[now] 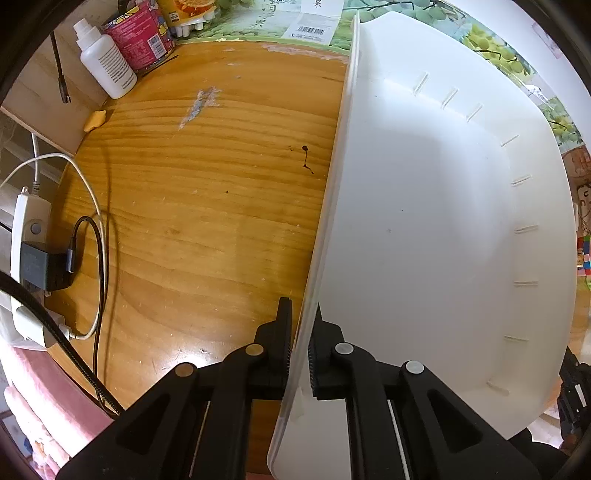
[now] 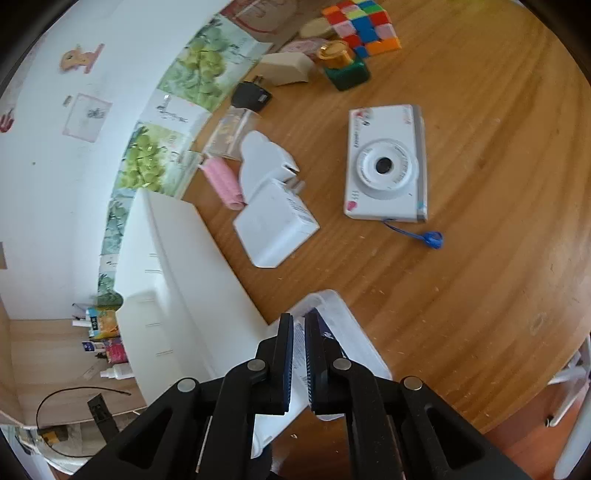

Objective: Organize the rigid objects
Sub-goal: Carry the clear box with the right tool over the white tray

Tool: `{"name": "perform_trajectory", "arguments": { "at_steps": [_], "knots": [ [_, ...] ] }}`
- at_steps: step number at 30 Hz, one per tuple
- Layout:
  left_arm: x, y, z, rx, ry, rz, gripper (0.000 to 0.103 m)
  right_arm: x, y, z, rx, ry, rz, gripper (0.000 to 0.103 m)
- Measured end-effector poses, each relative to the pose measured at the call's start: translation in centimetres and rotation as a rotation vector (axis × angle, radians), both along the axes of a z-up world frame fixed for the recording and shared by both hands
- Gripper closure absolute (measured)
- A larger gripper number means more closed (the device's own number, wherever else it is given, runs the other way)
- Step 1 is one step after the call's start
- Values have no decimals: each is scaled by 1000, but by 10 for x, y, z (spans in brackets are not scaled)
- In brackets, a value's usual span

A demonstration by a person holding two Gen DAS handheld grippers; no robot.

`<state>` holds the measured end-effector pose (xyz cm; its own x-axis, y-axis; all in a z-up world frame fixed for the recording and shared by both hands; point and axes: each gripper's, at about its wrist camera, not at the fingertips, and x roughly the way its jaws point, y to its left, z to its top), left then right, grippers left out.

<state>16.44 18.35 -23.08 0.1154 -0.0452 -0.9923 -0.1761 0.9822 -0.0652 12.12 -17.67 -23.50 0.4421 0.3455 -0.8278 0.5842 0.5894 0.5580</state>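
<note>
The left gripper (image 1: 300, 332) points straight down at the wooden table (image 1: 207, 206), its black linkage filling the bottom of the left wrist frame. Its jaws are clamped on the thin rim of a white plastic bin (image 1: 436, 229): one finger stands outside the wall, toward the bare wood, the other inside the basin. The bin fills the right half of that frame and nothing shows inside it.

The right gripper (image 2: 299, 354) tilts steeply downward rather than plumb, entering from the bottom centre of its frame. Its jaws are pressed together on a flat white box (image 2: 343, 332) that sticks out past the fingertips toward the middle of the frame; a printed label shows between the pads. The same bin (image 2: 177, 280) lies at the left of this frame, just beside the gripper.

Beyond, toward the upper centre of the right wrist frame, rest on the table (image 2: 461, 240) a white charger block (image 2: 275, 225), a pink roller (image 2: 221, 181) just beside a white plug adapter (image 2: 264, 158), and a white toy camera (image 2: 388, 166) with a blue strap (image 2: 430, 238). At the top edge sit a colourful puzzle cube (image 2: 364, 26) and a green jar with a gold lid (image 2: 343, 66).

In the upper left of the left wrist frame stand a white bottle (image 1: 105, 62) and a pink tin (image 1: 142, 37); a power strip (image 1: 27, 258) with cables lies at the left edge.
</note>
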Motion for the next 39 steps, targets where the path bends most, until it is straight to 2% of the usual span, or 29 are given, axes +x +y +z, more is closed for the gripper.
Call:
{"name": "perform_trajectory", "arguments": {
  "at_steps": [4,6,7,8,12,14,19,26,37,39],
  "knots": [
    [-1,1,-1,11,0,5,94,7,2,-5,-22,62,75,89],
    [-1,4,-2,13,2,18,93,6,2,-9,-16,80,95,74],
    [-2,6,-1,14,2,22,92,5,2,-10,-13,91,102,60],
    [-2,8,-1,20,4,32,92,5,3,-12,-12,102,111,51],
    [0,19,-3,41,10,69,91,7,5,-19,3,131,147,47],
    [-1,21,-2,41,10,73,91,10,7,-23,17,151,176,40],
    [-1,24,-4,44,7,80,89,18,17,-30,27,188,247,33],
    [-3,23,-3,51,4,91,88,31,29,-33,-24,245,319,27],
    [-2,18,-2,75,8,74,87,45,41,-40,-109,333,351,27],
    [-1,16,-2,81,8,72,87,45,42,-41,-121,343,360,32]
  ]
}}
